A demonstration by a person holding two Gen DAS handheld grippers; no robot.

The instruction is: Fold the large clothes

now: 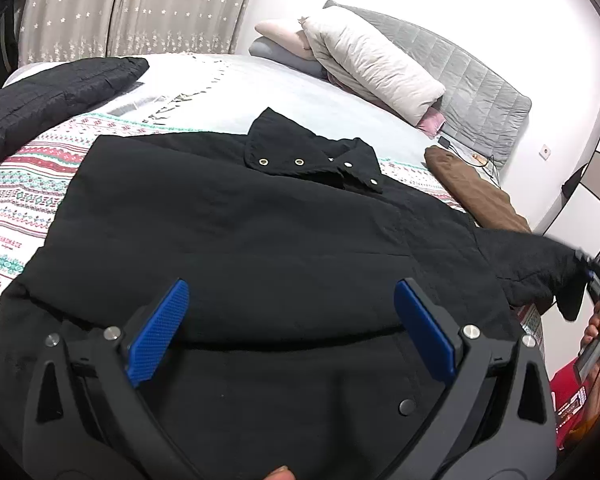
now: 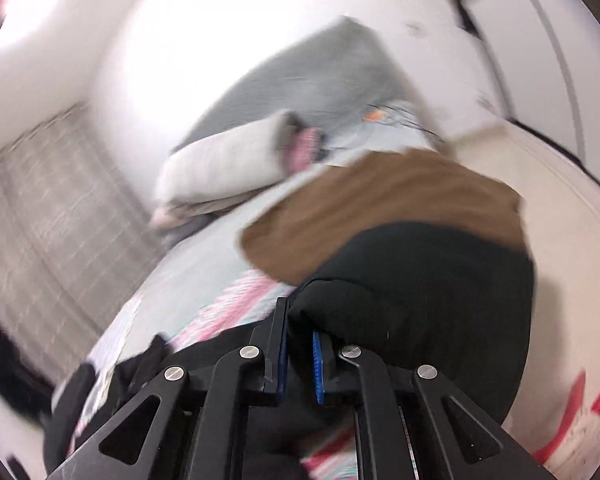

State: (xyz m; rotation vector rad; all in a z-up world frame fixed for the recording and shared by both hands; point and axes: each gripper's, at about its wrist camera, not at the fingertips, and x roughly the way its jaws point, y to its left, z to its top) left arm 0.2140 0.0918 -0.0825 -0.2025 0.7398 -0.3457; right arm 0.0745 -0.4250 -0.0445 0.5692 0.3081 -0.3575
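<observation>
The black jacket (image 1: pixel 236 232) lies front-up on the bed (image 1: pixel 28 200), collar toward 12 o'clock in the left wrist view, and its sleeve (image 1: pixel 540 272) stretches out toward 3 o'clock, lifted off the blanket. The step in hand looks like folding that sleeve across the chest. To do it well, carry the cuff low and level over the body toward 9 o'clock, so the padded cloth creases at the shoulder seam and does not drag the whole coat sideways; the free tool could press the hem while the sleeve travels.

The right hand-held gripper (image 2: pixel 298 360) has its jaws nearly closed, pinching the black sleeve cloth (image 2: pixel 420 300) between the blue pads (image 2: pixel 318 368). Its view is smeared by motion, tilted, with a brown garment (image 2: pixel 360 216) just beyond the sleeve at 12 o'clock.

The left hand-held gripper (image 1: pixel 292 332) hovers above the jacket's lower part, jaws spread wide and holding nothing, pointed toward the collar (image 1: pixel 316 152). A second dark coat (image 1: pixel 52 100) rests at 10 o'clock, well apart.
</observation>
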